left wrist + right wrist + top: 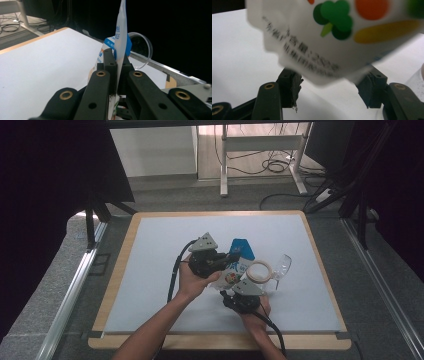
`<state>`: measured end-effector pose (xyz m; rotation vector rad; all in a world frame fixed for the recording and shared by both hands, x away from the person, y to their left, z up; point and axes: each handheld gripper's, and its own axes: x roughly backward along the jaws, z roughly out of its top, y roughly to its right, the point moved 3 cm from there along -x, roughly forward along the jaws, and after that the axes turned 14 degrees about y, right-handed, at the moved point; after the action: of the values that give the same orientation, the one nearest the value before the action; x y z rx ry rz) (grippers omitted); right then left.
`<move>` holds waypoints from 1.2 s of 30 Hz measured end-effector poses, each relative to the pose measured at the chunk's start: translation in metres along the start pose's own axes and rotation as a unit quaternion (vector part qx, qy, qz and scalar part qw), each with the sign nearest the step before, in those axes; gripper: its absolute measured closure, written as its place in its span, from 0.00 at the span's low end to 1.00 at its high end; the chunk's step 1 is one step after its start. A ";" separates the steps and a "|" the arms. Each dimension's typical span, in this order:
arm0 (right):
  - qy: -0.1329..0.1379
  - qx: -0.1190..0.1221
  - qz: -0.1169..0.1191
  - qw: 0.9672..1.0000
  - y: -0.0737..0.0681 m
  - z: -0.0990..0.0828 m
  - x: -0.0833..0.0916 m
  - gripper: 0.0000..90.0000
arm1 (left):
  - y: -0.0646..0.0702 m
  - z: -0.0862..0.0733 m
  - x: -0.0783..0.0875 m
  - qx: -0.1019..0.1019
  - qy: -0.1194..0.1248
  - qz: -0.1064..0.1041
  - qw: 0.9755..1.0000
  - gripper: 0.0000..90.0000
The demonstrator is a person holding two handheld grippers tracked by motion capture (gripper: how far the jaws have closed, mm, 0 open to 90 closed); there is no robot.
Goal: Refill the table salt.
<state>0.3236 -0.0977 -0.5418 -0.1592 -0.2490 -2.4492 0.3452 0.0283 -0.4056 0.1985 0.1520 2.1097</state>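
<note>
- Pinching the pouch (121, 37) edge, the left gripper (116, 65) keeps it upright over the mat (165, 270).
- Right gripper (332, 87): jaws apart, straddling the pouch's bottom, pads clear; probably letting go.
- Tape ring (259, 270) and glass (281, 266) just beside.

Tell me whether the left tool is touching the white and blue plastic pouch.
Touching. In the left gripper view, the left tool has its two black jaws closed flat on the thin edge of the white and blue plastic pouch, with no gap either side.
</note>
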 end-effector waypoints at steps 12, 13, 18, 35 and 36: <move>0.005 -0.019 0.038 0.999 -0.003 0.004 0.006 0.57 | -0.008 0.001 -0.006 -0.010 -0.012 0.011 1.000 1.00; 0.006 -0.023 0.043 0.999 -0.003 0.004 0.005 0.57 | -0.009 0.001 -0.008 -0.009 -0.014 0.011 1.000 1.00; 0.007 -0.049 0.064 0.997 -0.001 0.003 0.006 0.58 | -0.015 0.002 -0.012 0.000 -0.019 0.006 1.000 1.00; 0.014 -0.098 0.099 0.990 0.013 0.001 0.016 0.59 | -0.031 0.001 -0.027 -0.011 -0.045 0.004 0.999 1.00; 0.014 -0.102 0.102 0.989 0.013 0.001 0.017 0.59 | -0.031 0.001 -0.028 -0.010 -0.046 0.003 0.999 1.00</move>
<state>0.3191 -0.1177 -0.5359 -0.2271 0.0311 -2.2676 0.3852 0.0208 -0.4125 0.2843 0.0742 2.1023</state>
